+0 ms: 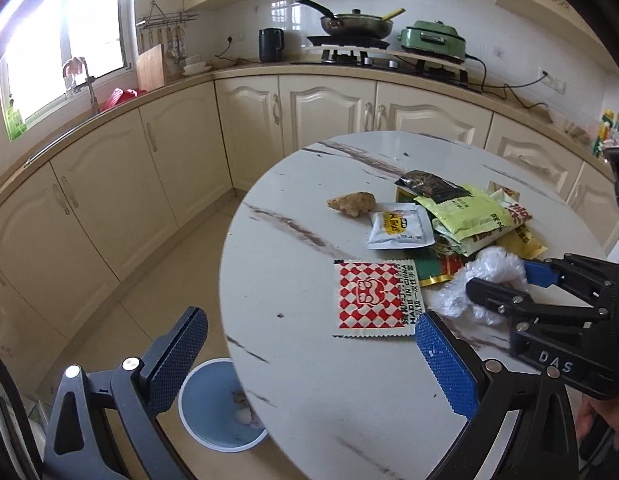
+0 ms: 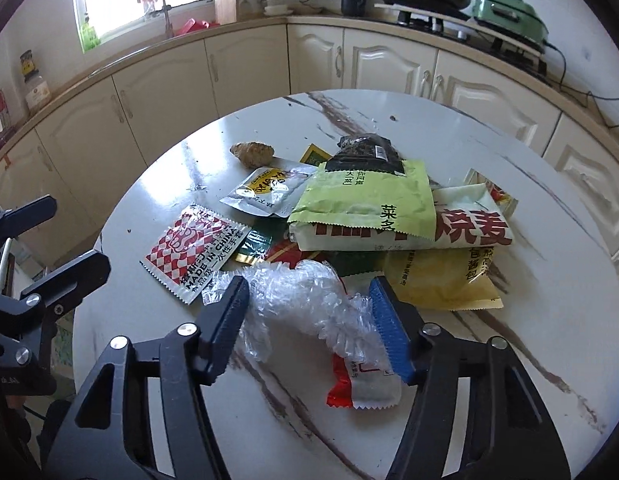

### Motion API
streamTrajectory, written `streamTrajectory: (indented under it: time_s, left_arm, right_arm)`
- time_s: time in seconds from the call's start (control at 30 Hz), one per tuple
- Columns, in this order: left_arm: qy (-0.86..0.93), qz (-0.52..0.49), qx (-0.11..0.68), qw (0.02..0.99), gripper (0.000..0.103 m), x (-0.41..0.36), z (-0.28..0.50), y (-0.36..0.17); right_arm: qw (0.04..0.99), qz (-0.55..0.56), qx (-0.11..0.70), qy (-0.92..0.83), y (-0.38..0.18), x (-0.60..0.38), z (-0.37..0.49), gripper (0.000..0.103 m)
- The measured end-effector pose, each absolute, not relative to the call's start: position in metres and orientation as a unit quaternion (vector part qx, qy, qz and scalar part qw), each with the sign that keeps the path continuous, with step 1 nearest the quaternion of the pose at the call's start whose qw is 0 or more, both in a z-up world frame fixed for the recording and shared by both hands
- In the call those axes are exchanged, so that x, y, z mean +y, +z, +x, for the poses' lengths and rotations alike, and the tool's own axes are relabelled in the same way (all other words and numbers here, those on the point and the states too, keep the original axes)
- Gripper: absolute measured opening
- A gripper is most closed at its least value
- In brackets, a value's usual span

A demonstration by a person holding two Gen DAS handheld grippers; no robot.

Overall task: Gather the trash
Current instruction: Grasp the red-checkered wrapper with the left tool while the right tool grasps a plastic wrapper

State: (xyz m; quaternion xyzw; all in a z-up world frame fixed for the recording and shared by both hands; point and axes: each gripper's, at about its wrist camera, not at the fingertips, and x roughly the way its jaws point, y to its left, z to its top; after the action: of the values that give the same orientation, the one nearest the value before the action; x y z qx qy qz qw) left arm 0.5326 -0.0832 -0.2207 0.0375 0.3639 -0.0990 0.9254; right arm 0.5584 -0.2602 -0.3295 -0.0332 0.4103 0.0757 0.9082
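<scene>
A pile of trash lies on the round marble table [image 2: 489,344]. My right gripper [image 2: 309,312] is open, its jaws on either side of a crumpled clear plastic wrap [image 2: 305,300]; the same gripper [image 1: 505,280] and wrap [image 1: 489,268] show in the left wrist view. My left gripper [image 1: 309,356] is open and empty at the table's near edge, just short of a red-and-white checkered packet [image 1: 369,300]. A blue trash bin [image 1: 217,404] stands on the floor below the left gripper, with some scraps inside.
More trash lies beyond the wrap: a white and yellow sachet [image 2: 269,190], a green bag [image 2: 369,200], a black packet [image 2: 367,154], a yellow bag [image 2: 445,280], a red-and-white wrapper [image 2: 361,384] and a brown lump [image 2: 253,154]. Cream kitchen cabinets [image 1: 157,168] curve behind.
</scene>
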Motion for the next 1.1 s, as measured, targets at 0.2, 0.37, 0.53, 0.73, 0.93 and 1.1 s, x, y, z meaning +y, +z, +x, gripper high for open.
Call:
streamTrajectory:
  time_s: [0.2, 0.37, 0.53, 0.73, 0.93, 1.1]
  left_arm:
    - [-0.119, 0.047, 0.384, 0.914, 0.101, -0.102, 0.571, -0.237]
    - [-0.132, 0.055, 0.401, 0.905, 0.084, -0.116, 0.596, -0.246]
    - [-0.139, 0.052, 0.399, 0.905, 0.076, -0.118, 0.607, -0.252]
    - [-0.162, 0.058, 0.387, 0.906, 0.047, -0.118, 0.596, -0.256]
    - [-0.185, 0.048, 0.385, 0.903, 0.026, -0.114, 0.583, -0.254]
    - [-0.218, -0.001, 0.386, 0.896, 0.013, -0.103, 0.573, -0.252]
  right_arm:
    - [0.917, 0.008, 0.392, 0.077, -0.322, -0.29, 0.542, 0.03]
    - [0.922, 0.025, 0.379, 0.08, -0.313, -0.299, 0.536, 0.03]
    - [0.926, 0.031, 0.369, 0.081, -0.304, -0.302, 0.535, 0.03]
    - [0.927, 0.04, 0.364, 0.081, -0.301, -0.304, 0.534, 0.03]
    - [0.928, 0.04, 0.363, 0.078, -0.3, -0.303, 0.53, 0.03]
    - [0.933, 0.04, 0.351, 0.069, -0.29, -0.299, 0.52, 0.03]
